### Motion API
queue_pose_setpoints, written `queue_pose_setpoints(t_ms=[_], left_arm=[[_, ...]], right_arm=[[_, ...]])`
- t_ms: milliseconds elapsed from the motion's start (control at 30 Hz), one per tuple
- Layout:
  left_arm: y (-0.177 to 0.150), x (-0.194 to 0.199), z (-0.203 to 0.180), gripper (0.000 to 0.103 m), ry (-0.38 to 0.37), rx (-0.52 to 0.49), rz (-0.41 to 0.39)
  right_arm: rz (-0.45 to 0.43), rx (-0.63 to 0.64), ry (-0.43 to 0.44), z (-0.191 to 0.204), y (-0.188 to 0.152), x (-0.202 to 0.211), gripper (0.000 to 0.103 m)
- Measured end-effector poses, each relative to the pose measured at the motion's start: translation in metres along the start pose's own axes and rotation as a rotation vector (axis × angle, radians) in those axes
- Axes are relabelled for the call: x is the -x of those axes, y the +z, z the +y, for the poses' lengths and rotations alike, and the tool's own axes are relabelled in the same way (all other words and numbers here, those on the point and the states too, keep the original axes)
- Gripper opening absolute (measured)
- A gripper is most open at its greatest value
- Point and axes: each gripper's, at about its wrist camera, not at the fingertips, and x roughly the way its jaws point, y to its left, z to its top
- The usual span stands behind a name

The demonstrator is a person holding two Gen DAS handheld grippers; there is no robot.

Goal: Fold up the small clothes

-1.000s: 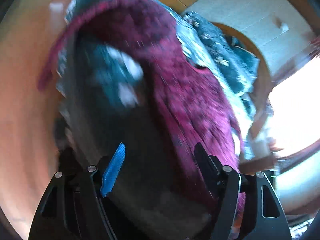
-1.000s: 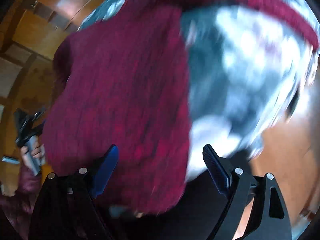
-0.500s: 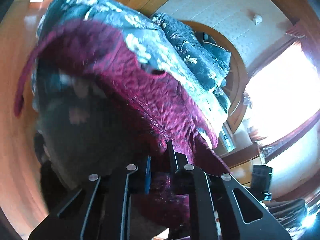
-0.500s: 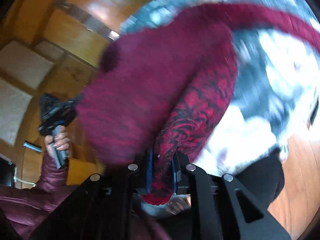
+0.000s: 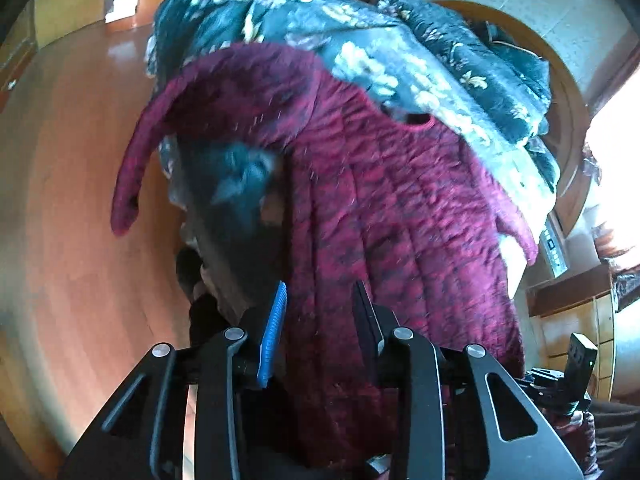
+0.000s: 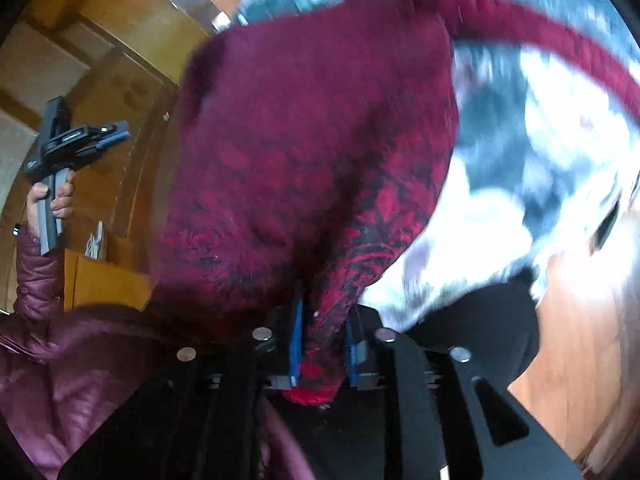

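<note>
A dark red knitted sweater (image 5: pixel 392 216) lies on a dark floral bedspread (image 5: pixel 360 52), with one sleeve (image 5: pixel 136 152) hanging over the bed's edge. My left gripper (image 5: pixel 320 308) is open, its jaws apart just above the sweater's hem, holding nothing. In the right wrist view the sweater (image 6: pixel 312 128) fills the middle, and my right gripper (image 6: pixel 322 320) is shut on a bunched fold of its hem. The left gripper (image 6: pixel 116 136) also shows there, held up in a hand at the far left, away from the cloth.
The bed stands on a polished wooden floor (image 5: pixel 72 200). A round wooden headboard (image 5: pixel 560 80) and a bright window (image 5: pixel 616 152) are at the right. Wooden panelled walls (image 6: pixel 80 40) are behind. The person's purple quilted jacket sleeve (image 6: pixel 36 276) is at the lower left.
My left gripper was shut on the sweater's hem half a second ago; it has opened and let go. My right gripper stays shut on the hem it closed on.
</note>
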Motion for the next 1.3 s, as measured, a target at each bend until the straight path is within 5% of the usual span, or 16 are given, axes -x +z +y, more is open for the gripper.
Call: queue_pose_setpoints(t_ms=[33, 133, 233, 400, 633, 800, 867, 933, 1067, 1200, 1300], left_arm=[[-0.005, -0.007, -0.002, 0.032, 0.001, -0.007, -0.001], [-0.018, -0.022, -0.014, 0.032, -0.019, -0.035, -0.031], [-0.023, -0.037, -0.040, 0.032, -0.071, -0.070, -0.059], [-0.024, -0.059, -0.095, 0.032, -0.081, -0.183, -0.090], [-0.016, -0.087, -0.115, 0.032, -0.075, -0.196, -0.067], [-0.008, -0.100, -0.111, 0.032, -0.055, -0.164, -0.054], [-0.004, -0.103, -0.111, 0.032, -0.053, -0.159, -0.051], [0.001, -0.107, -0.114, 0.032, -0.054, -0.159, -0.049], [0.008, -0.119, -0.126, 0.032, -0.058, -0.184, -0.033], [0.011, -0.140, -0.138, 0.032, 0.004, -0.224, -0.006], [0.012, -0.139, -0.139, 0.044, -0.013, -0.222, -0.009]], right_arm=[[-0.002, -0.024, 0.005, -0.005, 0.002, -0.001, 0.049], [-0.089, -0.090, 0.023, -0.020, 0.015, 0.012, 0.051], [-0.239, -0.252, 0.065, -0.052, 0.041, 0.033, 0.063], [-0.512, -0.629, 0.128, -0.140, 0.077, 0.058, 0.063], [-0.741, -1.037, 0.203, -0.236, 0.121, 0.064, 0.058], [-0.790, -1.178, 0.201, -0.277, 0.140, 0.057, 0.046], [-0.772, -1.158, 0.178, -0.284, 0.149, 0.061, 0.021], [-0.763, -1.089, 0.107, -0.278, 0.156, 0.079, 0.015], [-0.807, -0.945, -0.152, -0.271, 0.160, 0.126, 0.012], [-0.680, -0.979, -0.240, -0.299, 0.159, 0.101, 0.012], [-0.671, -0.987, -0.226, -0.304, 0.147, 0.089, 0.014]])
